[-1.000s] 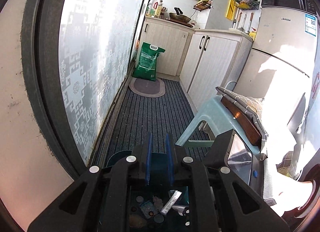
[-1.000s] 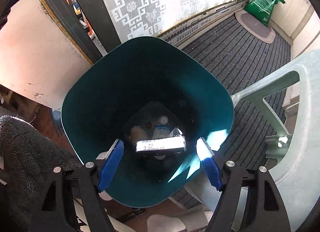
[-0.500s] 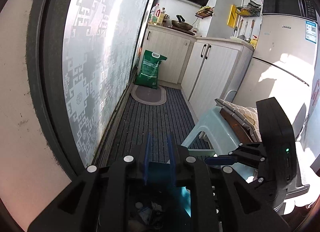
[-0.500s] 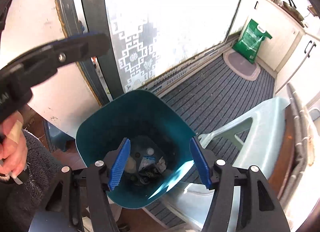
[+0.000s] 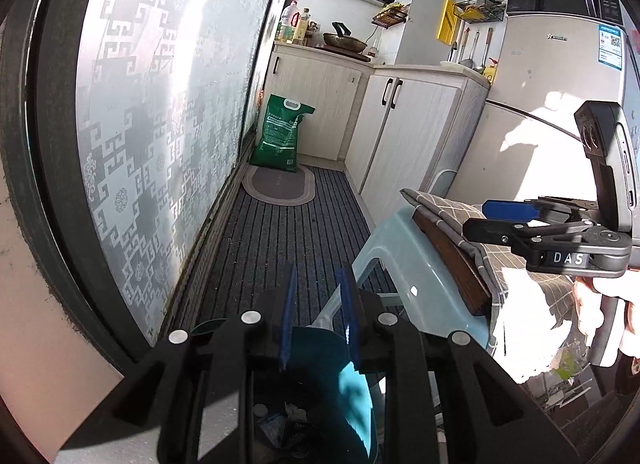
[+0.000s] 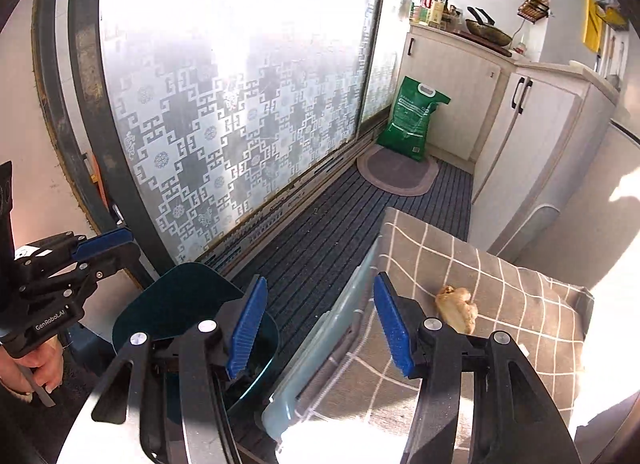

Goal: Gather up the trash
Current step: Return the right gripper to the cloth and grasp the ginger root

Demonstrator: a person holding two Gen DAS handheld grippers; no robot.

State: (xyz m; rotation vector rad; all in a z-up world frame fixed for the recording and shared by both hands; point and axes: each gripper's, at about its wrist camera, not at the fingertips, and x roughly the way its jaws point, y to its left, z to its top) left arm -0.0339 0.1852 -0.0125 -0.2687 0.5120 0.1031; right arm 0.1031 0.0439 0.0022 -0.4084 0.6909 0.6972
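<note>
**Next scrap lies fwd-right of R fingers; bin stays down-left**

- Target: crumpled tan scrap (image 6: 456, 307), prob. wrapper or food bit (can't tell which), on the checked cloth (image 6: 500, 288) draped over a pale-blue stool (image 6: 304, 376). Only loose piece visible on the cloth.
- R gripper (image 6: 318, 330): fingers apart, closing a little, nothing between them. Gap looks onto stool edge and floor mat, not the scrap.
- Key relation: scrap sits just right of the R-side finger (image 6: 394, 330) and slightly beyond its tip. So fingers need a shift right and a bit fwd to straddle it. Scrap's long axis runs roughly away from cam, slanting down-right; present jaw line looks close to crossing it, small roll at most (judgement).
- L gripper (image 5: 318, 310): blue fingers narrow, opening slightly, nothing pinched; hangs over the teal bin (image 5: 320, 348). Trash seen in bin bottom.
- In R view the bin (image 6: 176, 304) sits low-left, beside the stool, on the floor by the frosted sliding door (image 6: 224, 111).
- Nearer hand: R, clearly. L is across the bin from the scrap.
- Risk (judgement): cloth is soft; fingers may snag a fold with the scrap. Scrap looks light, easily crushed.
- Carry after grasp: back left and down to the bin.
</note>
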